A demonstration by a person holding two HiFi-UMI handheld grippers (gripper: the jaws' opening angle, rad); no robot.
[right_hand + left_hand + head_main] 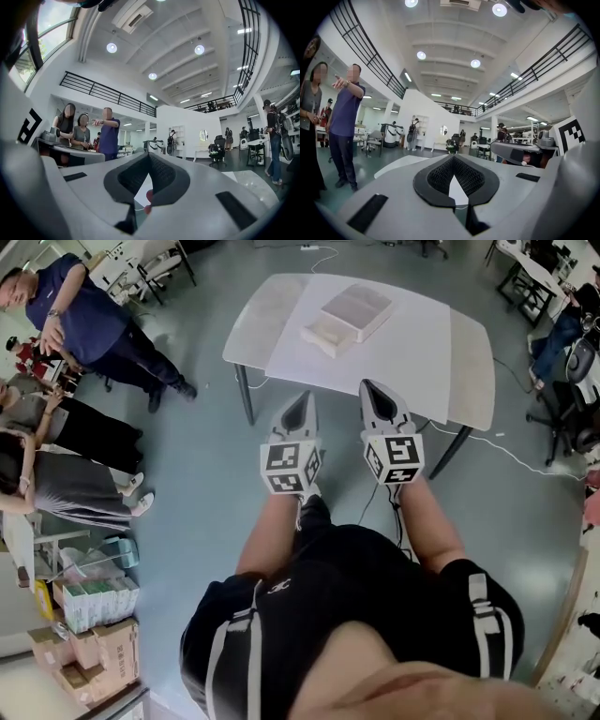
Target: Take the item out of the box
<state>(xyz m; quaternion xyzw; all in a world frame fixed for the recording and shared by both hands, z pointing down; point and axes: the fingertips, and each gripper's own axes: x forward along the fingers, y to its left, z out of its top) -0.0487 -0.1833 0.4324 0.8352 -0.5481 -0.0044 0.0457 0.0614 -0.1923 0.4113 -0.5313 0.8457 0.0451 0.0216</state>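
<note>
Left gripper [302,405] and right gripper [374,395], jaws together and empty, are hovering short of the tabletop [417,357]; box [354,309] near far edge untouched, item not yet out.

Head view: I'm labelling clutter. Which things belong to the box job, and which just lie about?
Job: box, table, left hand-held gripper, right hand-held gripper.
Lying about: floor cartons, bystanders.
</note>
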